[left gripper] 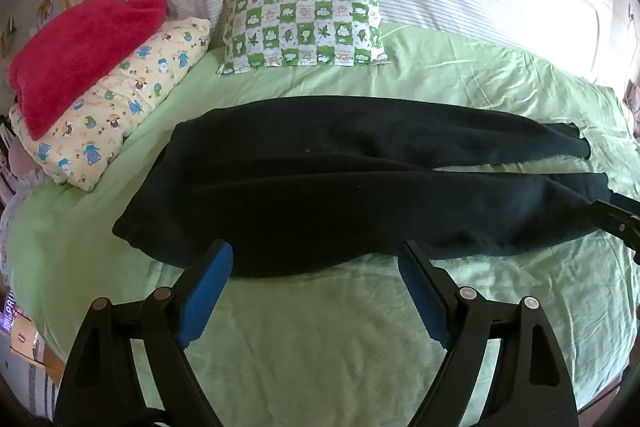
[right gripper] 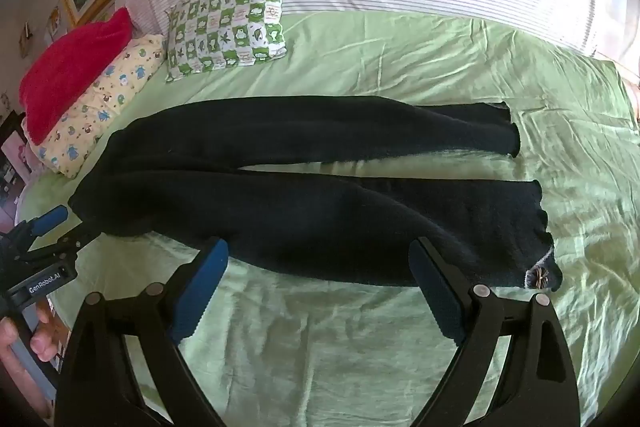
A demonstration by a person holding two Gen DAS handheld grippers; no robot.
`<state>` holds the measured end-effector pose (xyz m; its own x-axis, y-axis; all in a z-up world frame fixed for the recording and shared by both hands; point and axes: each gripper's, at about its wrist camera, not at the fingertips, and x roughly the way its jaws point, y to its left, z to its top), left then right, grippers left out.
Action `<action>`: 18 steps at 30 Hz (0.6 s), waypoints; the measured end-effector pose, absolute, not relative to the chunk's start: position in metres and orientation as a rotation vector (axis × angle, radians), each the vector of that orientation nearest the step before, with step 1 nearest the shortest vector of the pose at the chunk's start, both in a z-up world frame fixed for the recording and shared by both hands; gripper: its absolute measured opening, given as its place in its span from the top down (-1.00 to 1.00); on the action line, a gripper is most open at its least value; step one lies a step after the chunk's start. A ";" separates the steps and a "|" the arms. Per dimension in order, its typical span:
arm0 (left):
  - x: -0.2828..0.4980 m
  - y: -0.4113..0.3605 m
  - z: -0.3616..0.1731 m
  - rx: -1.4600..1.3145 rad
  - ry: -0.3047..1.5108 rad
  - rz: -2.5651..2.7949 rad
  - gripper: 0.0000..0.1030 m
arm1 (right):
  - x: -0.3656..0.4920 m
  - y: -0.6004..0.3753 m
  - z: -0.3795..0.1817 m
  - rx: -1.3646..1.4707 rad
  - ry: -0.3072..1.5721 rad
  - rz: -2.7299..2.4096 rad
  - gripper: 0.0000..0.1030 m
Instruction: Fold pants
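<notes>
Nearest our left-wrist lens, the left claw [left gripper: 316,259] stands spread wide, its blue pads [left gripper: 206,301] bare and holding nothing; their tips hover at the near edge of the black pants [left gripper: 340,183], contact unclear. We see the pants lying flat across the green bed sheet [left gripper: 320,331], waistband toward nine o'clock, leg cuffs toward three o'clock. Our right claw [right gripper: 318,259] is equally wide and empty, poised over the nearer leg. At eleven o'clock lie a checked pillow [left gripper: 304,23] and a red towel [left gripper: 84,55].
</notes>
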<state>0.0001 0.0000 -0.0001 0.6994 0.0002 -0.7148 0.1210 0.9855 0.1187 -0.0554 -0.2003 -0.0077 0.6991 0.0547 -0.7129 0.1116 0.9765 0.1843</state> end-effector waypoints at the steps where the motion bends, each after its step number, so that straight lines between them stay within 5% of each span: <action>1: 0.000 0.000 0.000 0.160 0.794 -0.069 -0.66 | -0.056 -0.200 -0.007 0.221 0.798 -0.034 -0.79; 18: 0.000 -0.005 -0.006 0.152 0.793 -0.094 -0.66 | -0.058 -0.208 -0.010 0.238 0.799 -0.036 -0.79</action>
<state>0.0000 -0.0045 -0.0062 0.6981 -0.0268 -0.7155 0.1407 0.9849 0.1004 -0.0576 -0.2079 -0.0099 0.6985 0.0577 -0.7133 0.1216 0.9727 0.1977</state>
